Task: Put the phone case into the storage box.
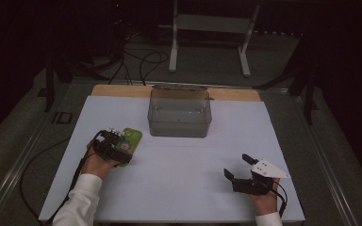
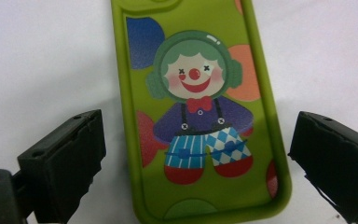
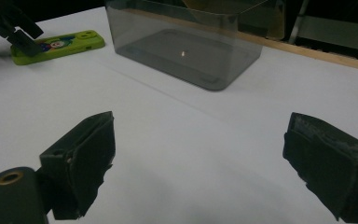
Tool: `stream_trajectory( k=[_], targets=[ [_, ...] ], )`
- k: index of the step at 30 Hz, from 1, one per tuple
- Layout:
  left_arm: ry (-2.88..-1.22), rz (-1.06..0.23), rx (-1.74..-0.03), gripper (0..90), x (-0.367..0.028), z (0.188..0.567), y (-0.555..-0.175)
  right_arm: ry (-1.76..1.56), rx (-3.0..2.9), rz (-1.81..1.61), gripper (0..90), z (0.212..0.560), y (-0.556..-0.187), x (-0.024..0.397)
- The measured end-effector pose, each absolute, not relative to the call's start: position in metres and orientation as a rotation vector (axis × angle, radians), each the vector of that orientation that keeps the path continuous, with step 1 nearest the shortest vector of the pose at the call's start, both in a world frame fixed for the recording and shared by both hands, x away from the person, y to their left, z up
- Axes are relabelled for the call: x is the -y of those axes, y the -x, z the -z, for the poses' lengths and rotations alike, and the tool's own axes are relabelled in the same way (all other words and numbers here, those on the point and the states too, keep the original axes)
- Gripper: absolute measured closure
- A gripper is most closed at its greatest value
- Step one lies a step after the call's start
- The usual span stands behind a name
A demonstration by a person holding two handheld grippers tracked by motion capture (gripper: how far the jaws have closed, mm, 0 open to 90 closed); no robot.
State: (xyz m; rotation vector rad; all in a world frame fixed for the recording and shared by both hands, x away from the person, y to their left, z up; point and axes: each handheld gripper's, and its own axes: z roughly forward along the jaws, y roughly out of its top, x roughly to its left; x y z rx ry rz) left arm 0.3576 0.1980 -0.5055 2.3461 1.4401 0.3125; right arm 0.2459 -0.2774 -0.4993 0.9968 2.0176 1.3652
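While the left gripper hovered: the left gripper [image 1: 115, 143] hung over the near end of the phone case [image 1: 130, 140], at the left side of the desk [image 1: 184, 188].
Left jaws: they stood wide apart, one on each side of the phone case in the left gripper view, with a gap of white desk between each jaw and the case edge; neither jaw touched it.
Phone case: it was green and lay flat on the desk, printed side up, left of the clear box [image 1: 179, 113] and just apart from it.
Print on the case: a clown [image 2: 196, 105] with a red nose, red bow tie, blue striped and checked trousers and red shoes, among coloured spots.
Right gripper: the right gripper [image 1: 238, 170] was held low near the front right of the desk, well apart from the phone case and the box, pointing toward the middle of the desk.
Right jaws: they were spread wide and held nothing; bare white desk lay between them in the right gripper view.
Clear box: it was grey-tinted and see-through, stood upright at the back middle of the desk, and looked bare inside.
Hands: a white sleeve [image 1: 80, 200] covered the left forearm, and each hand gripped its tool from behind.
Far edge: a wooden strip [image 1: 122, 91] ran along the back of the desk behind the box.
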Motion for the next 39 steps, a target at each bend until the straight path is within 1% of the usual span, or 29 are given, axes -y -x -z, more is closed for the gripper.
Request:
stream_trajectory(
  k=[9, 20, 22, 25, 39],
  targets=[
    [-2.352, -0.27, -1.464, 6.6, -0.1966, 0.5124, -0.3616, -0.998, -2.017, -1.365, 9.4, 0.4993, -0.2458, 0.2775],
    [-2.369, -0.276, -1.484, 9.5, -0.195, 0.5124, -0.3625, -0.999, -2.017, -1.36, 9.4, 0.4994, -0.2458, 0.2774],
    [-2.369, -0.278, -1.483, 12.9, -0.1958, 0.5112, -0.3623, -0.999, -2.017, -1.359, 9.4, 0.4994, -0.2458, 0.2774],
    [-2.362, -0.282, -1.488, 14.9, -0.1963, 0.5108, -0.3619, -1.0, -2.015, -1.359, 9.4, 0.4995, -0.2459, 0.2773],
    [-2.307, -0.324, -1.51, 16.4, -0.1946, 0.5098, -0.3579, -1.0, -2.016, -1.358, 9.4, 0.4998, -0.2463, 0.2775]
  ],
)
